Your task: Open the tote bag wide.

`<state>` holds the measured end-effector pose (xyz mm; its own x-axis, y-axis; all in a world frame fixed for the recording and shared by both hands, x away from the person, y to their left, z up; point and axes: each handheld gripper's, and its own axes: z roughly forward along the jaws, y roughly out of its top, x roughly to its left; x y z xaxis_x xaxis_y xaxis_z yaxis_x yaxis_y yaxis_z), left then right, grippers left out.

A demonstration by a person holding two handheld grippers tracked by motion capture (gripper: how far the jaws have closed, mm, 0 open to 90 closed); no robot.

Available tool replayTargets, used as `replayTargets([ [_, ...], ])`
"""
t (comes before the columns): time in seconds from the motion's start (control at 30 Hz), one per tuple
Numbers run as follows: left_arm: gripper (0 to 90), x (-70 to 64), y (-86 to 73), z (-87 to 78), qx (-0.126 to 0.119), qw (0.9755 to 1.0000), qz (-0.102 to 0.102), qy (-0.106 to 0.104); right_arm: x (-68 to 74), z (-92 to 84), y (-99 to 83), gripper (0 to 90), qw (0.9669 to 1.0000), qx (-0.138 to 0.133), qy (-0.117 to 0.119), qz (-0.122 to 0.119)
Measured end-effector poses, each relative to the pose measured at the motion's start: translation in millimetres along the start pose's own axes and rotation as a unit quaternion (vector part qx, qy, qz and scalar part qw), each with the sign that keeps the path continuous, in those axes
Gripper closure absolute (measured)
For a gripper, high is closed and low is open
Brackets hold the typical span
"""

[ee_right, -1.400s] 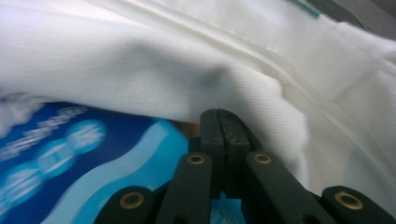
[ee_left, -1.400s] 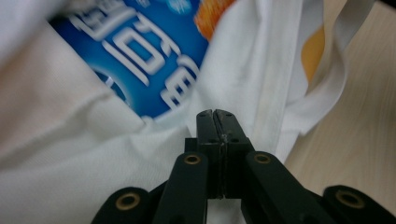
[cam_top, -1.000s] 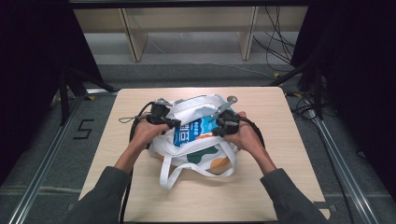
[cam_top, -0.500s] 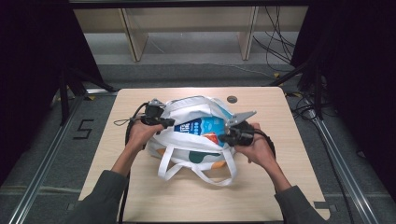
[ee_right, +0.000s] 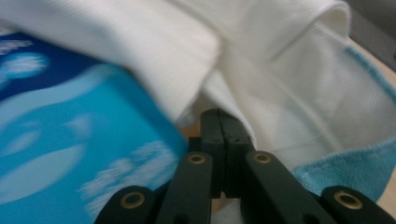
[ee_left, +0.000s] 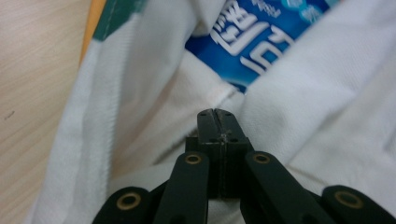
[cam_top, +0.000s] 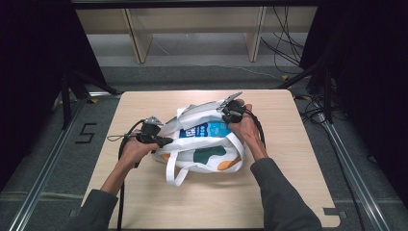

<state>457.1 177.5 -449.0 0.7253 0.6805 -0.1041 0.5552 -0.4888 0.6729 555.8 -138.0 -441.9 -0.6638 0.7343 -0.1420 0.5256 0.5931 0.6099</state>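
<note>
A white tote bag (cam_top: 207, 154) with green and orange patches lies on the wooden table (cam_top: 288, 192), a blue printed packet (cam_top: 204, 130) showing in its mouth. My left gripper (cam_top: 168, 141) is at the bag's left edge, jaws shut, tips against white cloth (ee_left: 140, 93) below the packet (ee_left: 261, 42). My right gripper (cam_top: 225, 114) is at the bag's far right corner, also shut. In its own view the shut tips (ee_right: 219, 112) sit under a white fold (ee_right: 280, 70) beside the packet (ee_right: 70, 154). The left gripper's tips (ee_left: 217, 113) meet with no cloth visibly between them.
The bag's white handles (cam_top: 175, 173) trail toward the near edge. Bare tabletop (ee_left: 32, 70) lies left of the bag. Wooden shelving (cam_top: 192, 29) stands beyond the table, cables (cam_top: 288, 53) run on the floor at the right, and metal rails (cam_top: 43, 163) flank both sides.
Both hands moved apart from the bag's middle. The left hand came nearer and leftward, the right went to the far right corner. The bag's mouth spread and sank lower.
</note>
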Motion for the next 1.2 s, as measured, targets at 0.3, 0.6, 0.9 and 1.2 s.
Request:
replayTargets([
  [0.3, 88.4, 1.9, 10.6, -8.3, -0.039, 0.9991, -0.013, -0.010, 9.5, -36.0, 6.3, 90.0, 0.9992, -0.032, 0.024, 0.008],
  [0.6, 88.0, 6.0, 68.0, 20.1, -0.019, 0.9994, -0.027, 0.010, 52.8, -67.0, -19.2, 90.0, 0.9908, -0.014, 0.114, -0.071],
  [0.9, 89.5, 39.6, 65.8, 42.9, 0.011, 0.9953, -0.079, 0.054, 77.7, -73.7, -76.6, 90.0, 0.9833, 0.027, 0.163, -0.077],
  [1.2, 87.4, 10.3, 50.5, 15.3, -0.027, 0.9985, -0.038, 0.028, 89.7, -84.7, -47.4, 90.0, 0.9856, -0.091, 0.121, -0.076],
])
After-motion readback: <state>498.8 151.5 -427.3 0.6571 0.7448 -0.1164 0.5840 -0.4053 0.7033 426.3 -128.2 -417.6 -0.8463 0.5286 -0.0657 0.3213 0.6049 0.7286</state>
